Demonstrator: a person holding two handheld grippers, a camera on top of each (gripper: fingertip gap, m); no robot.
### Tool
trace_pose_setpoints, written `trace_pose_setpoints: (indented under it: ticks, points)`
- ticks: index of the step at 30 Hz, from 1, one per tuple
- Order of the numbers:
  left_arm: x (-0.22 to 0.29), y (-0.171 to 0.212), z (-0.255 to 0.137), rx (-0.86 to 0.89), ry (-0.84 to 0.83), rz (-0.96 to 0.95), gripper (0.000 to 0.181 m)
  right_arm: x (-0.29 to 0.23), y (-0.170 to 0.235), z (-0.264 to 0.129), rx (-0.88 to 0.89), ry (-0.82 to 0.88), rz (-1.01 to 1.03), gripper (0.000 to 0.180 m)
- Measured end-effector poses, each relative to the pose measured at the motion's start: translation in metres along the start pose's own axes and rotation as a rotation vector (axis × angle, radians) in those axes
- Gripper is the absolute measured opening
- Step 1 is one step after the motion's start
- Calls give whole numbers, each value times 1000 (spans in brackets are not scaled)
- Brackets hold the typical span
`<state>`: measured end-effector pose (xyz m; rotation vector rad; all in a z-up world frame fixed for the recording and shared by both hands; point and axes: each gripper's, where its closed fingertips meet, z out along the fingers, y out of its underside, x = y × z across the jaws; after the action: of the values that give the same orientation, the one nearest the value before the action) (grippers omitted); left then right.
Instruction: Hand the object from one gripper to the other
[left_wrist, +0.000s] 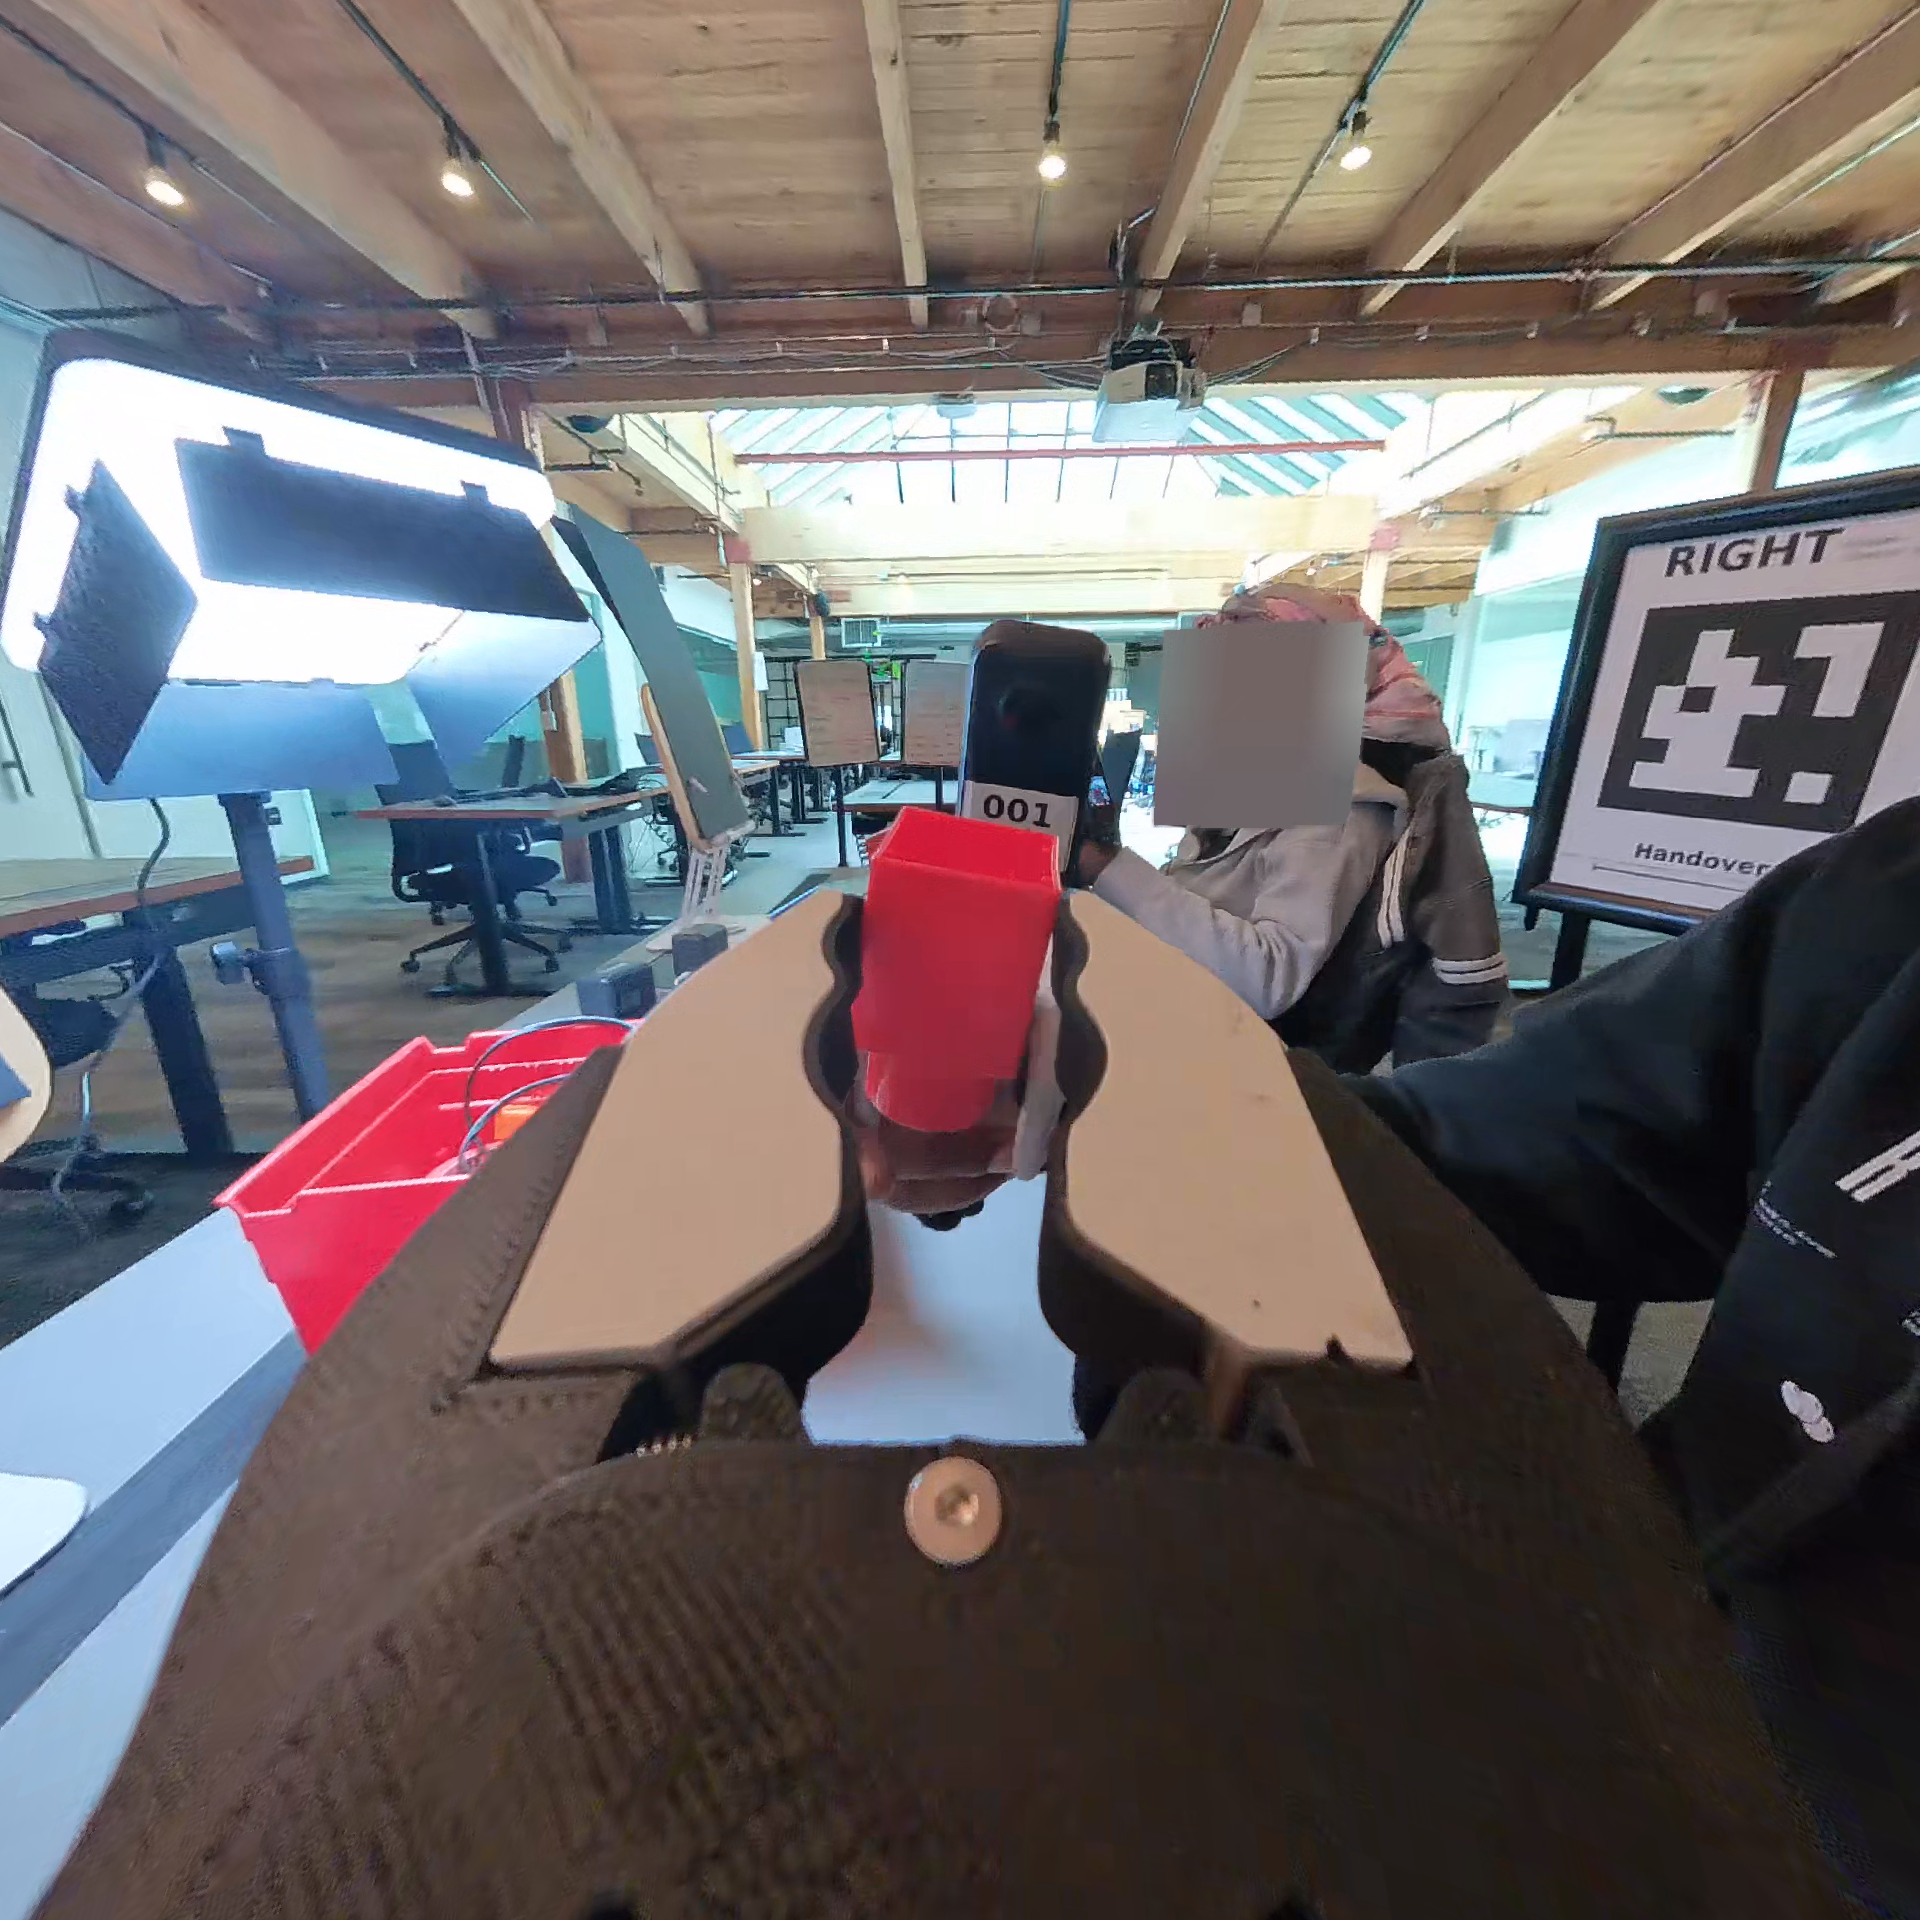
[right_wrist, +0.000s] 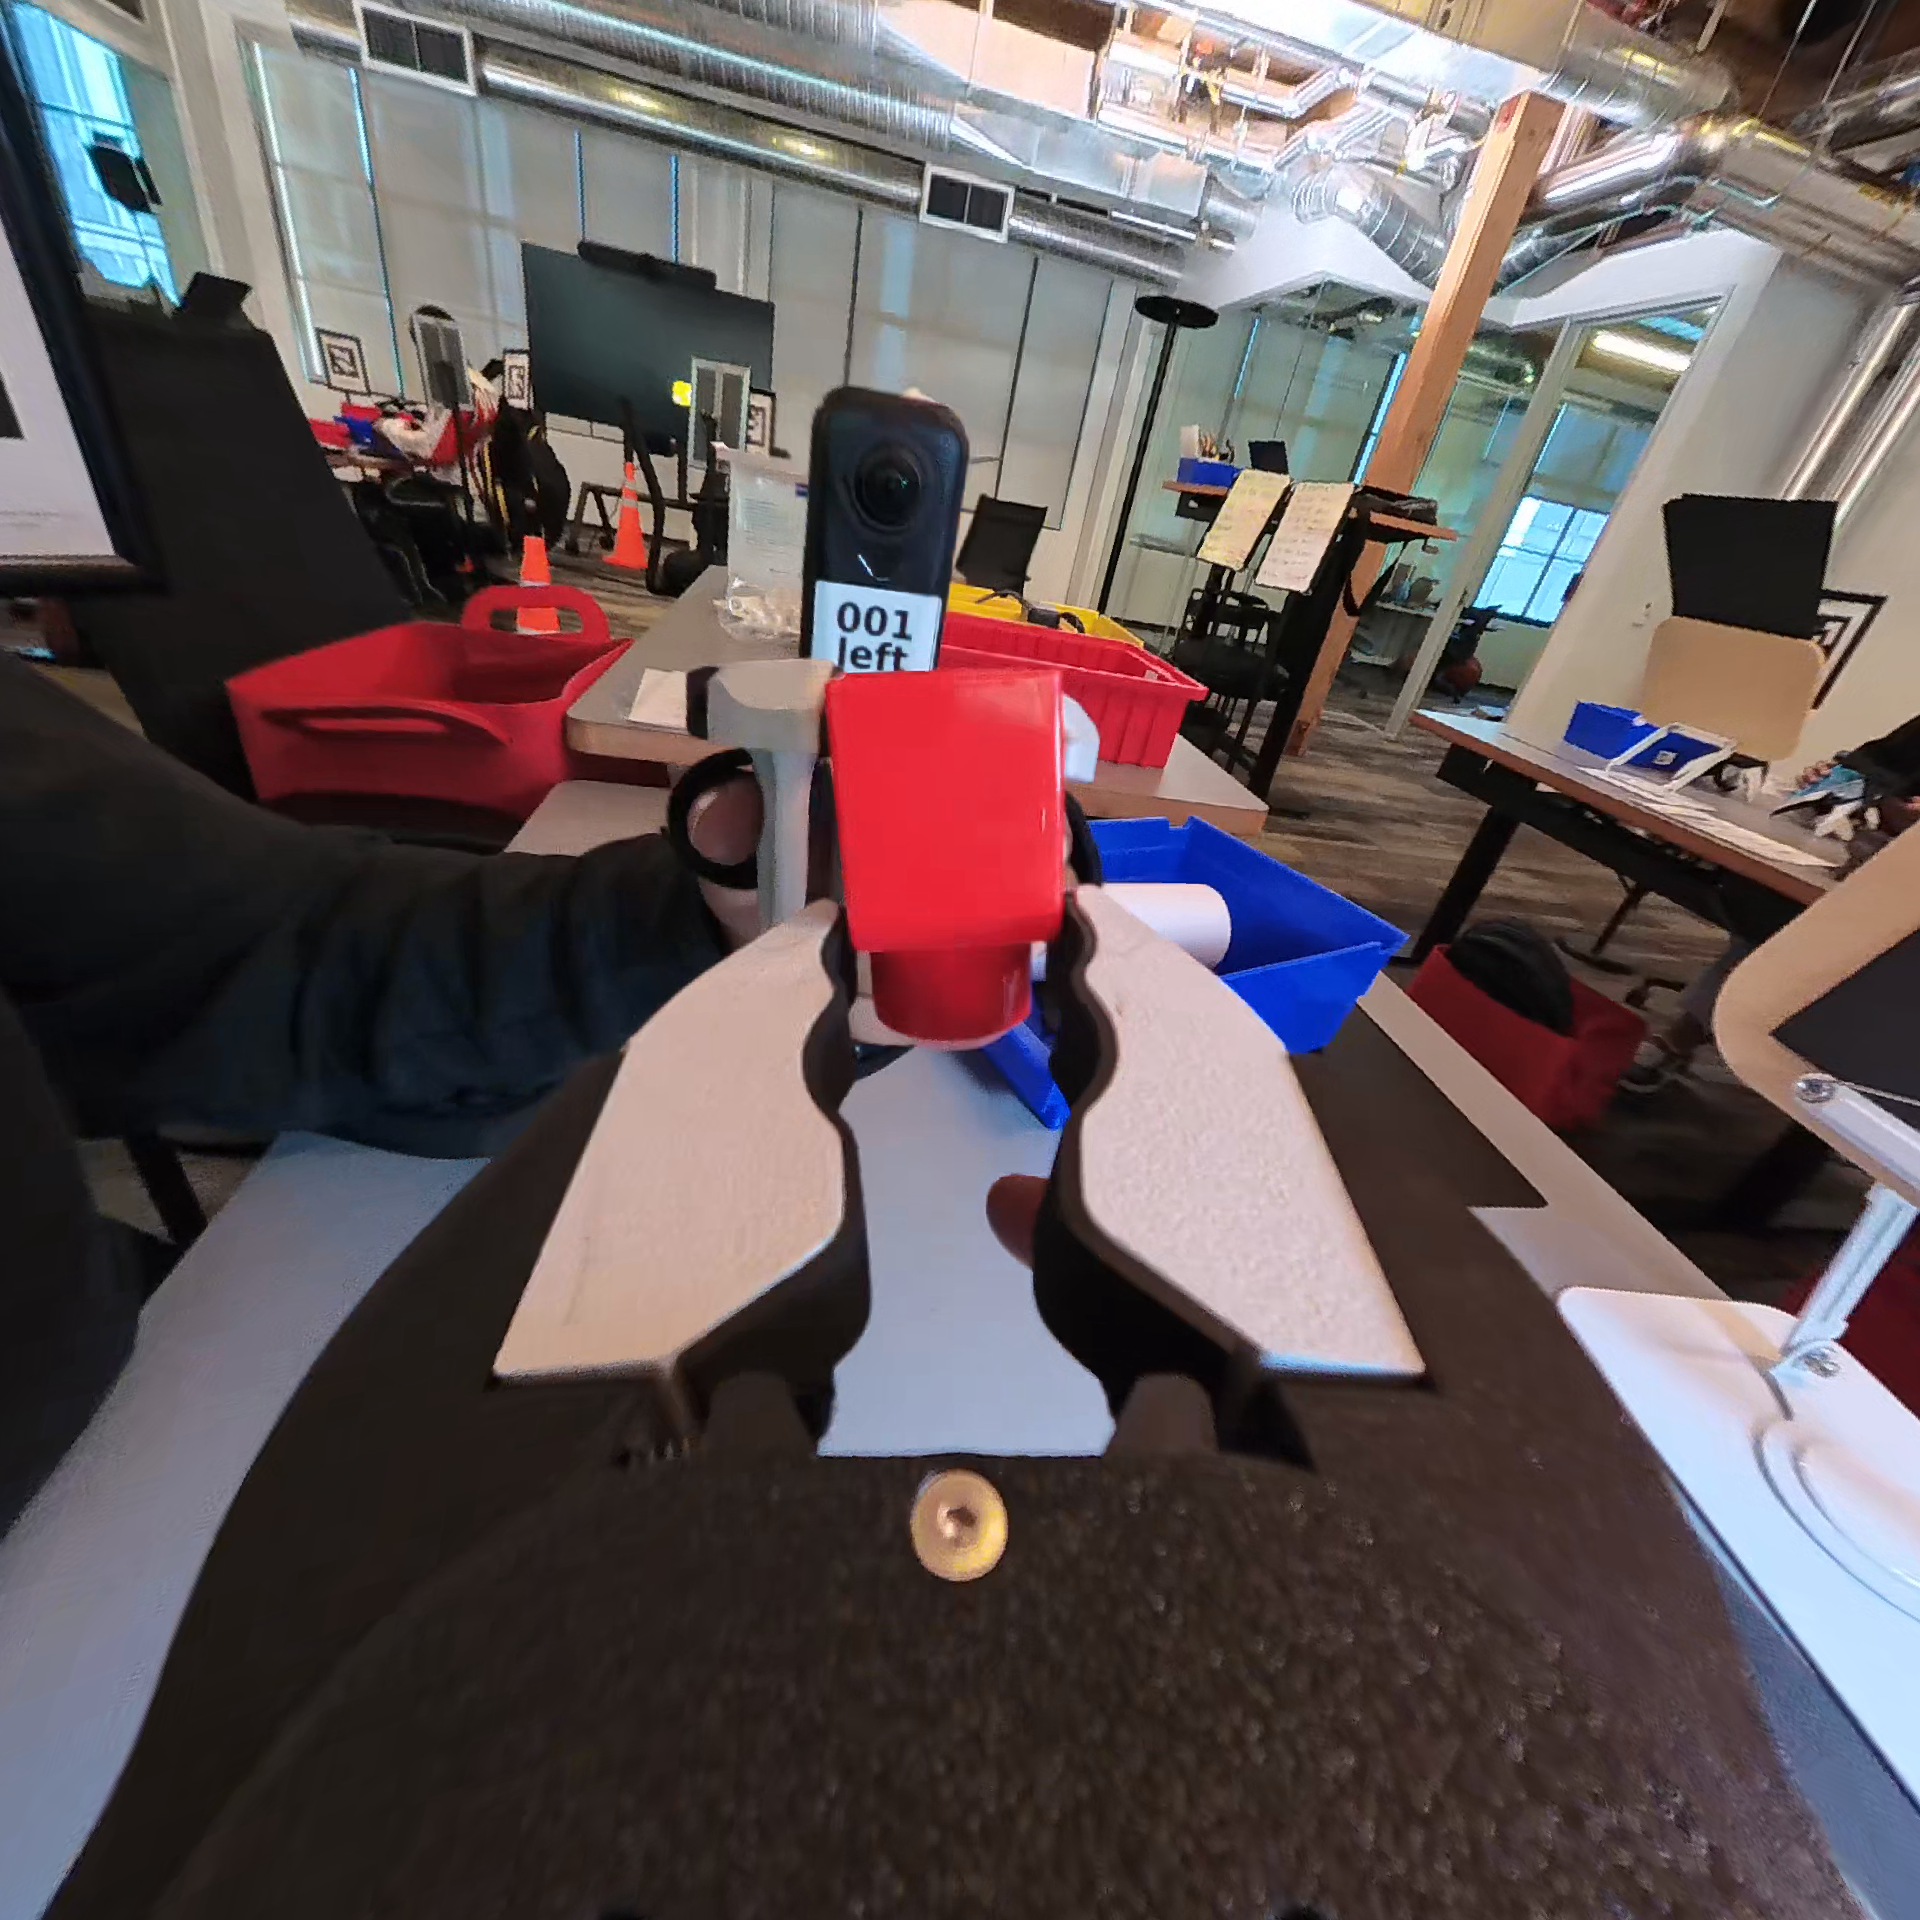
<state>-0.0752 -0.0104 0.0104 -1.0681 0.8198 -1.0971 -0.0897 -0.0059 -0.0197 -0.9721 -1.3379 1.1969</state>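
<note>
The object is a red block (left_wrist: 951, 966) with a square open-topped body and a narrower round stub at one end. My left gripper (left_wrist: 956, 935) is shut on the square body and holds it in the air. In the right wrist view the red block (right_wrist: 945, 810) sits right at the tips of my right gripper (right_wrist: 951, 935). The right jaws stand on either side of the round stub and the body's lower edge. I cannot tell whether they press on it. The left gripper's grey fingers (right_wrist: 781, 810) flank the block from the far side. One right finger (left_wrist: 1039, 1091) shows beside the stub.
A red bin (left_wrist: 395, 1164) stands on the grey table (right_wrist: 312, 1247) below the left gripper. A blue bin (right_wrist: 1247, 914) and red trays (right_wrist: 1081, 686) lie beyond the right gripper. A dark sleeve (left_wrist: 1662, 1091) crosses at the right. A studio light (left_wrist: 291, 582), a marker board (left_wrist: 1766, 707) and a seated person (left_wrist: 1299, 914) stand farther off. Only a small space, under 4 cm, lies between the two pairs of fingers.
</note>
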Motion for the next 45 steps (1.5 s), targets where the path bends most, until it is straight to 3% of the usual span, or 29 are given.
trace_pose_setpoints:
  ticks: [2,5,9,13,15,21,23,28,31,37,40,45]
  points:
    - [-3,6,-3,-40,5,-3,35,2,6,-2,-71,6,-1,35]
    - [-14,25,-9,-233,-73,113,33,11,23,-13,-238,56,-79,35]
    - [-27,56,-16,-555,-212,366,51,13,62,-24,-512,66,-168,35]
    - [-18,81,-11,-696,-176,430,51,4,86,-20,-650,36,-227,35]
    - [-12,82,-9,-685,-140,442,36,4,82,-21,-638,37,-230,35]
    - [-11,67,-6,-617,-162,420,38,1,58,-25,-537,29,-221,35]
    - [-18,73,-10,-678,-202,426,53,0,60,-26,-549,24,-231,35]
    - [-18,88,-12,-716,-162,419,38,6,75,-25,-635,62,-256,35]
    - [-17,74,-8,-597,-152,361,37,6,54,-21,-488,53,-206,35]
    - [-8,14,1,-159,-121,157,37,7,-7,-20,-54,20,-28,46]
    - [-5,14,5,-106,-83,121,37,4,-12,-16,18,-18,38,41]
    - [-5,24,3,-117,-50,127,37,0,-3,-16,-47,-38,17,35]
